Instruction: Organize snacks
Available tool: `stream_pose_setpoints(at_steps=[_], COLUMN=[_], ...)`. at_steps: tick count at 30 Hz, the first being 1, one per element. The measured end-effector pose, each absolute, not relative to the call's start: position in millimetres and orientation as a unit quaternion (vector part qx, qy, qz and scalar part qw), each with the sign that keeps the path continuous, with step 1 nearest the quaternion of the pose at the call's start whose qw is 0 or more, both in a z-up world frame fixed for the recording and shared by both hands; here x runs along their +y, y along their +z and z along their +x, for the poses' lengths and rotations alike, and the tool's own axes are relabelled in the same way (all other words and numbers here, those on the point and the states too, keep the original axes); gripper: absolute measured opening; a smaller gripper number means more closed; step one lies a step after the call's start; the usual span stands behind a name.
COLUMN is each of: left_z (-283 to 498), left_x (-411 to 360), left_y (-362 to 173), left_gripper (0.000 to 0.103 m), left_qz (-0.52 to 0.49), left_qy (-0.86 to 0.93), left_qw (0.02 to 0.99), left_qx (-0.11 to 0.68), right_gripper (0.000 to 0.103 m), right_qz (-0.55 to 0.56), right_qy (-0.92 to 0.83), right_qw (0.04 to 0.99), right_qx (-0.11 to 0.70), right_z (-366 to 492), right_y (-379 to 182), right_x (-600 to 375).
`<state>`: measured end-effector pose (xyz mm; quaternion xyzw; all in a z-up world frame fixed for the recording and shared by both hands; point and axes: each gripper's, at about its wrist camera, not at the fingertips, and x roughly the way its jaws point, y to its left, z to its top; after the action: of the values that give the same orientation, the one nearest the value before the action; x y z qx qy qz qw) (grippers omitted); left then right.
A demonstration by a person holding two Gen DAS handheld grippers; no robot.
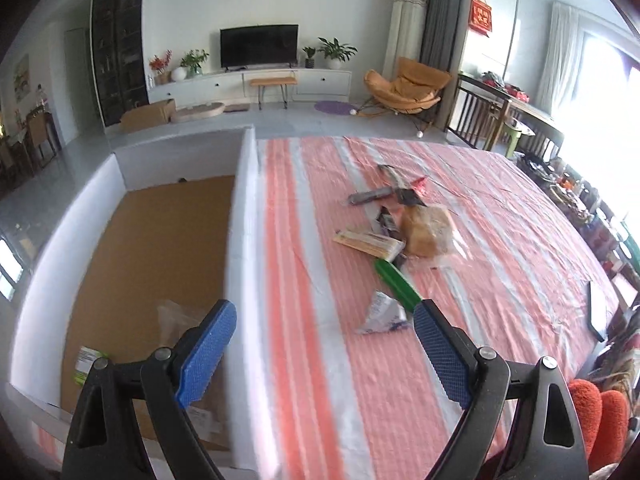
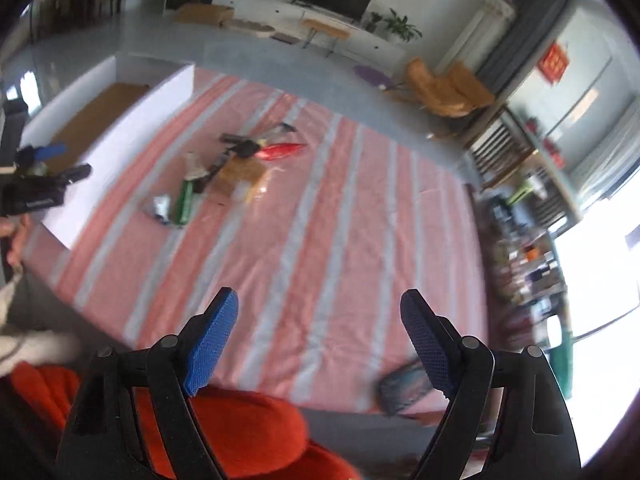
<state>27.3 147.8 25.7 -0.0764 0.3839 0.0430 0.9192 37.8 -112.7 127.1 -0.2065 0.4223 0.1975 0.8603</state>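
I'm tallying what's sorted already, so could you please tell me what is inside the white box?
Inside the white box, on its brown floor, lie a clear wrapped packet and a green-labelled one. The left gripper hides the near corner.

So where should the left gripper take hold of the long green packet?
Judging by its pose, grip the green packet across its narrow width near the free near end, coming from above. It lies flat and its far end tucks under the cracker pack. Left gripper is open.
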Motion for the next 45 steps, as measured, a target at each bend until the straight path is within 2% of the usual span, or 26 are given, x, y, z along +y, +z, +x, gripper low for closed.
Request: stream_pose_setpoints(at_steps=[2, 5, 9, 13, 15, 25, 28, 31, 45], left_z=[26.3, 28.2, 32.5, 37.4, 42.6, 59.3, 57.6, 57.3, 55.9], left_x=[133.0, 99.2, 48.9, 18.2, 11.6, 27.5, 26.6, 29.6, 32.8], left_y=[21.0, 4.7, -30.2, -63.8, -74.4, -104.8, -106.8, -112.8, -113.3], left_gripper=[0.090, 0.090, 0.090, 0.090, 0.090, 0.090, 0.091, 0.103, 0.103], left_qz=[-0.085, -0.075, -0.046, -0.029, -0.016, -0.025, -0.013, -0.010, -0.004], left_qy=[0.020, -0.017, -0.044, -0.064, -0.055, -0.009, -0.005, 0.004, -0.001], left_qw=[0.916, 0.909, 0.891, 0.876, 0.875, 0.876, 0.876, 0.875, 0.883], left_qx=[0.391, 0.410, 0.450, 0.478, 0.481, 0.482, 0.481, 0.484, 0.470], right_gripper=[0.086, 0.086, 0.086, 0.086, 0.086, 0.087, 0.089, 0.089, 0.091], right_qz=[-0.123, -0.004, 0.114, 0.066, 0.064, -0.041, -0.039, -0.042, -0.044], right_qy=[0.219, 0.208, 0.167, 0.126, 0.126, 0.091, 0.092, 0.093, 0.094], right_qw=[0.879, 0.882, 0.867, 0.861, 0.865, 0.867, 0.866, 0.866, 0.866], right_qx=[0.406, 0.422, 0.456, 0.489, 0.481, 0.489, 0.490, 0.489, 0.490], right_z=[37.3, 51.2, 65.1, 79.5, 77.4, 73.2, 72.6, 71.6, 71.9], right_y=[74.5, 0.3, -47.5, -71.3, -68.4, -77.3, -77.6, -77.1, -77.4], right_x=[-119.8, -120.4, -130.6, -126.7, -127.9, -102.8, -104.7, -106.0, -105.7])
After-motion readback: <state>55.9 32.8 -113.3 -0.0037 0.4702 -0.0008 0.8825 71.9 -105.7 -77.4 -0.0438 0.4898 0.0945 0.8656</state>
